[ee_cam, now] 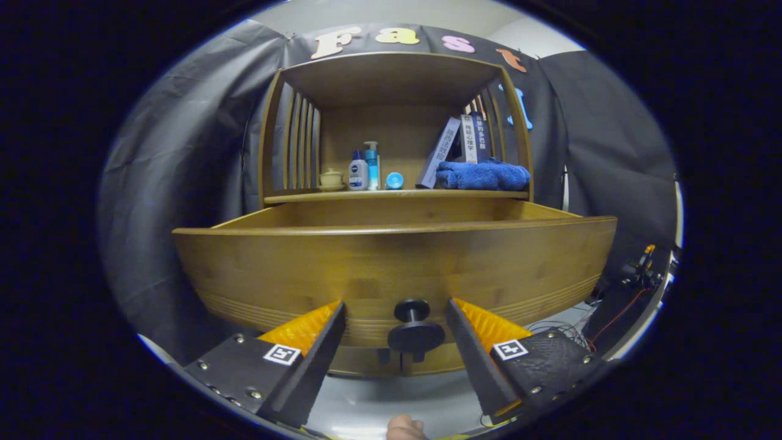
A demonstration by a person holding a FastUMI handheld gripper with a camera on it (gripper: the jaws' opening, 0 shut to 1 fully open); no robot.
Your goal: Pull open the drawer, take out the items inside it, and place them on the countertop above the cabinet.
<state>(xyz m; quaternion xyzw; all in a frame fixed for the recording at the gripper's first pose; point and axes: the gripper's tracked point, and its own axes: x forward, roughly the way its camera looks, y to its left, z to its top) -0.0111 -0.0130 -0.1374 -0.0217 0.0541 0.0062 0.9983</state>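
- I have the gripper point(395, 318) facing the front of the wooden drawer point(391, 269), which stands pulled out from the cabinet.
- My jaws are spread wide apart; the drawer's round dark knob point(415, 327) sits in the gap between the two fingers point(317, 342), and neither one touches it.
- From this low angle I see the drawer's front panel and the top edges of its side walls; I cannot tell what lies inside it.
- Beyond the drawer, the countertop point(397, 195) carries a row of things under the cabinet's upper shelf frame.
- Toward its left stands a small lidded ceramic cup point(331, 179) on a saucer, next to the slatted side wall.
- Just beside the cup is a white and blue lotion bottle point(358, 172), with a taller blue pump bottle point(372, 164) touching or nearly touching it.
- A small round blue cap point(394, 180) sits a little further right.
- A folded blue towel point(482, 175) lies on the right side, with several books point(455, 150) leaning behind it.
- A fingertip point(406, 428) of a person's hand shows below the fingers, over the pale floor.
- Loose wires and a dark stand point(629, 275) sit well off to the right of the drawer.
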